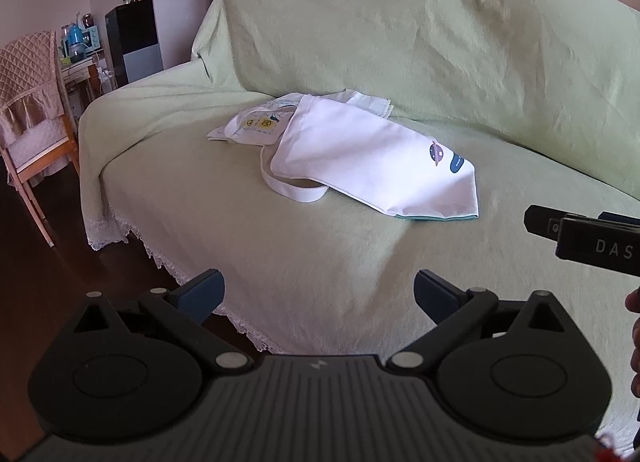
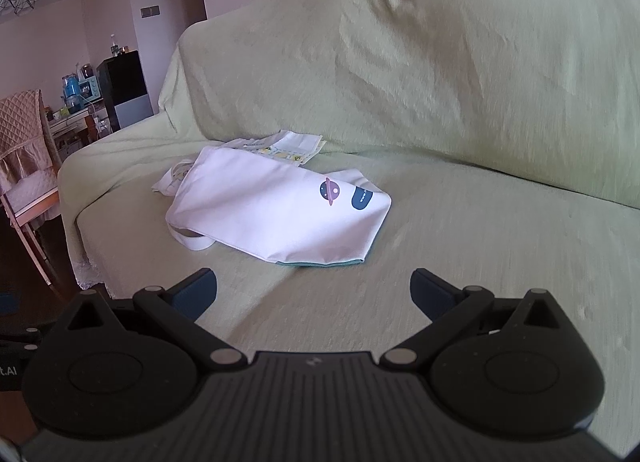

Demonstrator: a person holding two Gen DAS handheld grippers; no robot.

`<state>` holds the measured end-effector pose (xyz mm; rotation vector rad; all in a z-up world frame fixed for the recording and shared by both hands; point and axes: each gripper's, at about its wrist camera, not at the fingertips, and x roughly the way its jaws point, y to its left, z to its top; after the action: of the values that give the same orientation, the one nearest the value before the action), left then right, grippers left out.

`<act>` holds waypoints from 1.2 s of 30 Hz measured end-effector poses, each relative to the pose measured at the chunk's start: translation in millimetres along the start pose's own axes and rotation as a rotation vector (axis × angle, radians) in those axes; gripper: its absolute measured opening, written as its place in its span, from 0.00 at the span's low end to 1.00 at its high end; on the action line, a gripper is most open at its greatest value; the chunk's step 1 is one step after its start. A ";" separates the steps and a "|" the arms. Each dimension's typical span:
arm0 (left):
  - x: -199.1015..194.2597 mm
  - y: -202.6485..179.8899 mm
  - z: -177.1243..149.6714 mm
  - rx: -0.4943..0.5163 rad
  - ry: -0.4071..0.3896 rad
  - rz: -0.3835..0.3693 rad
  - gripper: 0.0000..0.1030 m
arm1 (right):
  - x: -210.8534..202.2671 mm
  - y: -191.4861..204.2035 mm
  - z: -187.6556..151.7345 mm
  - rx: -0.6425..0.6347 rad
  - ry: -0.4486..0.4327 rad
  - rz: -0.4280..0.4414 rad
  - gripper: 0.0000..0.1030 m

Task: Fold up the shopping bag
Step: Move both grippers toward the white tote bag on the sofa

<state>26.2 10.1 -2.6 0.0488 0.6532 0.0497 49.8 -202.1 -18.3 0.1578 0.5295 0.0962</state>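
White fabric shopping bag lay crumpled on the seat of the sofa, roughly mid-seat, closer to the left arm end. Its mouth faced left, and whether anything was inside could not be told. A purple ringed-planet print and a dark blue oval patch sat near its right corner; a teal edge showed under the bottom hem. One white looped strap curled out flat in front of the mouth. Behind and partly under the bag lay a second pale printed cloth piece with yellow marks, touching it.

The sofa was draped in a pale green textured cover with white lace trim hanging along the front-left edge over a dark floor. Left of it stood a wooden chair with a quilted beige cover, then a cluttered side counter with blue jars and a teal appliance, and a black cabinet.

Left tongs hung over the sofa's front edge, spread wide, nothing between the blue pads, well apart from the bag. Right tongs hovered above the seat near the bag's bottom hem, also spread wide and gripping nothing, touching nothing.
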 end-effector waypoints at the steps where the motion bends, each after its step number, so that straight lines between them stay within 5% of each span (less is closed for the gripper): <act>1: 1.9 -0.2 4.0 0.000 -0.001 0.002 0.98 | 1.4 -0.1 1.4 0.001 -0.001 0.000 0.99; 23: 34.5 4.1 56.0 0.012 -0.021 0.020 0.98 | 32.3 -6.6 49.1 0.017 -0.049 0.004 0.99; 36: 69.0 12.1 73.0 -0.037 0.038 -0.006 0.98 | 61.1 -15.0 67.0 0.022 -0.046 0.015 0.99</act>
<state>124.9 24.2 14.2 0.0103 0.6897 0.0575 137.2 -217.1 5.9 0.1850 0.4836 0.1011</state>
